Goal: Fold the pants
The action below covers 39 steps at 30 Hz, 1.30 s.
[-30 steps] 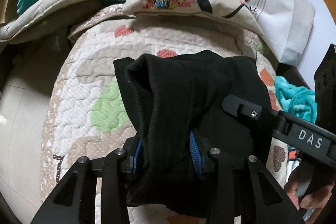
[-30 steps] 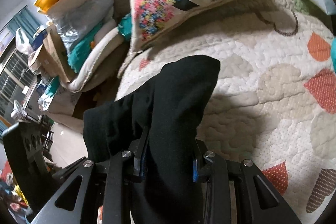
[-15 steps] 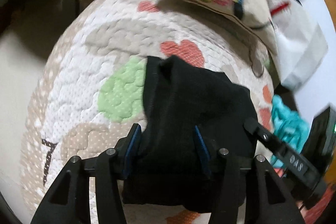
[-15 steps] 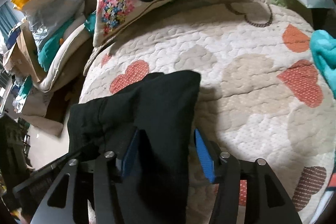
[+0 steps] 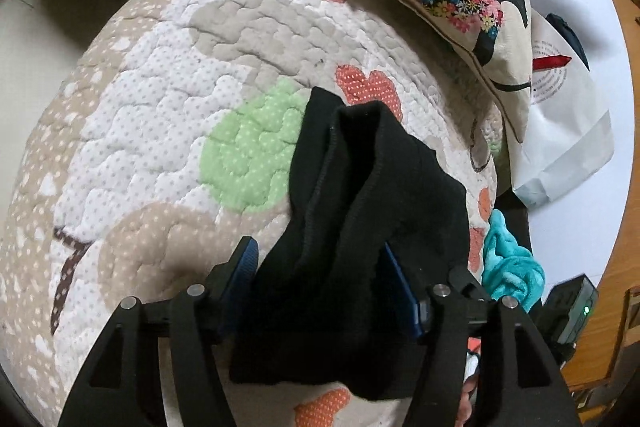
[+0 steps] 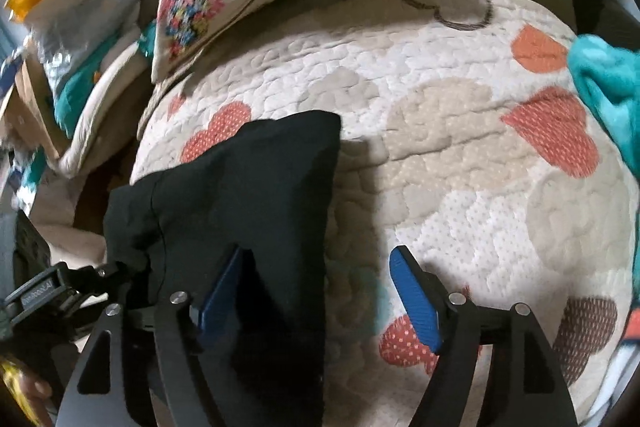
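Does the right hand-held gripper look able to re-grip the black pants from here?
Probably yes: the right hand-held gripper is open, and the black pants lie between its pads with nothing over them.

The left hand-held gripper (image 5: 324, 283) has its 2 blue-padded fingers (image 5: 243, 263) parted, with black cloth bunched between them. The right hand-held gripper (image 6: 320, 287) is spread wide, its right pad (image 6: 414, 297) bare and its left pad against black cloth.
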Available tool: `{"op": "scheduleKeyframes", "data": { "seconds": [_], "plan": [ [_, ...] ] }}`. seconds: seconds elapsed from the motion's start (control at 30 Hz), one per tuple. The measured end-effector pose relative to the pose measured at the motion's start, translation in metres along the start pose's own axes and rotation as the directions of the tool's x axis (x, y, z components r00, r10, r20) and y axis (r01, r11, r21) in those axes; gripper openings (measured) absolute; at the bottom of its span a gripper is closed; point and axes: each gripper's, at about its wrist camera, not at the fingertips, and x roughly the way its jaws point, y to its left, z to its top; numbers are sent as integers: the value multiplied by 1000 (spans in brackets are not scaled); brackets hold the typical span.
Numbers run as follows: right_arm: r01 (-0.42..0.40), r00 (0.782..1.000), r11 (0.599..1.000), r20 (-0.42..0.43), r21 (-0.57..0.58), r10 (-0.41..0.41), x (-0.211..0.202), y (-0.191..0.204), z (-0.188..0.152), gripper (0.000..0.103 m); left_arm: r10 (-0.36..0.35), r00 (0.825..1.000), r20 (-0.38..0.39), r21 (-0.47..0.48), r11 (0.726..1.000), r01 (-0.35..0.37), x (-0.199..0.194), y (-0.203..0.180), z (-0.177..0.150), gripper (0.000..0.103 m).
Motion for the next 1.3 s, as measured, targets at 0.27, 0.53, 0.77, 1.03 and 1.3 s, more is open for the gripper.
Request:
{"op": "scheduleKeyframes", "data": {
  "seconds": [0.27, 0.53, 0.77, 1.03, 1.3],
  "plan": [
    [-20, 1000, 1000, 5, 7, 20, -56, 16, -44, 80, 180, 975, 133, 224, 952, -207, -46, -24, -57, 62],
    [-12, 999, 1000, 46, -17, 13, -105, 19, -138, 80, 229, 955, 190, 375, 881, -287, -72, -24, -140, 62],
    [69, 997, 997, 50, -46, -67, -114, 14, -183, 80, 274, 912, 304, 538, 741, -402, -84, -36, -204, 62],
    [109, 990, 992, 102, -69, -102, -122, 17, -186, 80, 257, 915, 311, 586, 707, -397, -81, -41, -217, 62],
    [151, 984, 976, 115, -154, -134, -111, 34, -190, 80, 254, 931, 264, 562, 744, -362, -75, -37, -210, 62]
  ]
}}
